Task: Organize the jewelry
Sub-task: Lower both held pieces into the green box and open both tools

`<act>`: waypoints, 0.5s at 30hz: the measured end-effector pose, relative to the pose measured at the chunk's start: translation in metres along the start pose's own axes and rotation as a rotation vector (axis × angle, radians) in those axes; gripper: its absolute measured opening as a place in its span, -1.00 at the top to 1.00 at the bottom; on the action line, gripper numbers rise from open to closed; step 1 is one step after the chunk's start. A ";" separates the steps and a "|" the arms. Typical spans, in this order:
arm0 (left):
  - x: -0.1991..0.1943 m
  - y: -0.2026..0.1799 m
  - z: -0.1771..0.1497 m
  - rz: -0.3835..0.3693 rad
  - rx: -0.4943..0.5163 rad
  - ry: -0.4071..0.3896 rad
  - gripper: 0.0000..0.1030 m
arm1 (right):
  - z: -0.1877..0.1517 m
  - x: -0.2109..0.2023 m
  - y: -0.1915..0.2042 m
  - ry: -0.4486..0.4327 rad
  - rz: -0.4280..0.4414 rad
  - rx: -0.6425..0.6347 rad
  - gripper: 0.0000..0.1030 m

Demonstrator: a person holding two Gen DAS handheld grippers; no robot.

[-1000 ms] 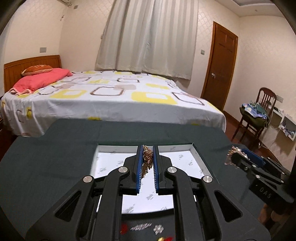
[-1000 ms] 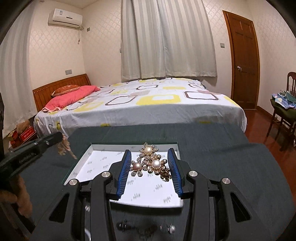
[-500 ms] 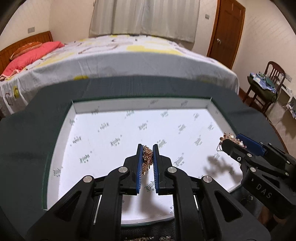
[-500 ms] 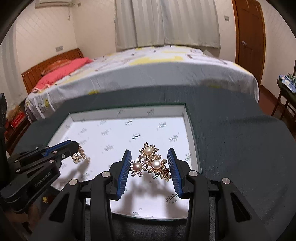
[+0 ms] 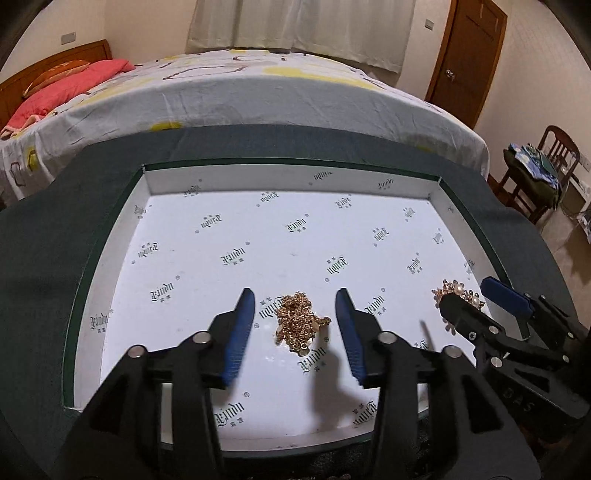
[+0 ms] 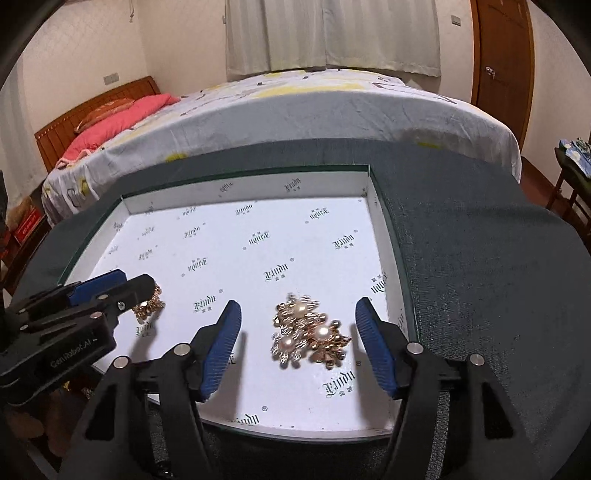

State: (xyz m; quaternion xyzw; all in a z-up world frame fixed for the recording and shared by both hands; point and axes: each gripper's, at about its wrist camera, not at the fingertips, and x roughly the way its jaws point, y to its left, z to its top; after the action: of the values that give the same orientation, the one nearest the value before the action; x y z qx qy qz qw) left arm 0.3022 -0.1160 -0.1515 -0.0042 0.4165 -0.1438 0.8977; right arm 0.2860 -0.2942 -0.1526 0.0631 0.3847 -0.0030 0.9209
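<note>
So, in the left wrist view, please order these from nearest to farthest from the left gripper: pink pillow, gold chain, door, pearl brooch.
1. Gold chain, between the left gripper fingers, in the box.
2. Pearl brooch, right, at the other gripper.
3. Pink pillow and door, both far, left and right: too close to call.

A bed (image 5: 258,96) is standing beyond the tabletop's (image 6: 480,258) far edge, its white sheet showing yellow and brown squares. A pink pillow (image 5: 70,85) is lying by the wooden headboard (image 6: 92,114) at the left. Pale curtains (image 6: 332,33) are hanging behind the bed against cream patterned walls (image 6: 177,40). A brown door (image 5: 469,62) is standing shut at the right. A wooden chair (image 5: 543,170) holding folded cloth is sitting near the right wall on a reddish wooden floor (image 6: 535,181). Warm indoor light is filling the room.
</note>
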 end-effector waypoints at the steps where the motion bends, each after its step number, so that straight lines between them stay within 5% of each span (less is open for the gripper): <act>1: -0.001 0.000 0.000 0.003 -0.001 -0.001 0.04 | 0.000 -0.001 0.000 -0.002 -0.003 -0.001 -0.27; 5: -0.015 0.004 0.001 0.015 -0.008 -0.033 -0.17 | 0.001 -0.017 0.001 -0.041 -0.016 0.011 -0.53; 15: -0.074 0.003 -0.022 0.054 0.009 -0.136 -0.53 | -0.025 -0.073 0.003 -0.098 -0.031 0.006 -0.61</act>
State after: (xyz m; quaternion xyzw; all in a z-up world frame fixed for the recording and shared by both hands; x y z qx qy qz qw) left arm 0.2415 -0.0912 -0.1112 0.0013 0.3539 -0.1207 0.9275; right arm 0.2173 -0.2917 -0.1181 0.0596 0.3400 -0.0214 0.9383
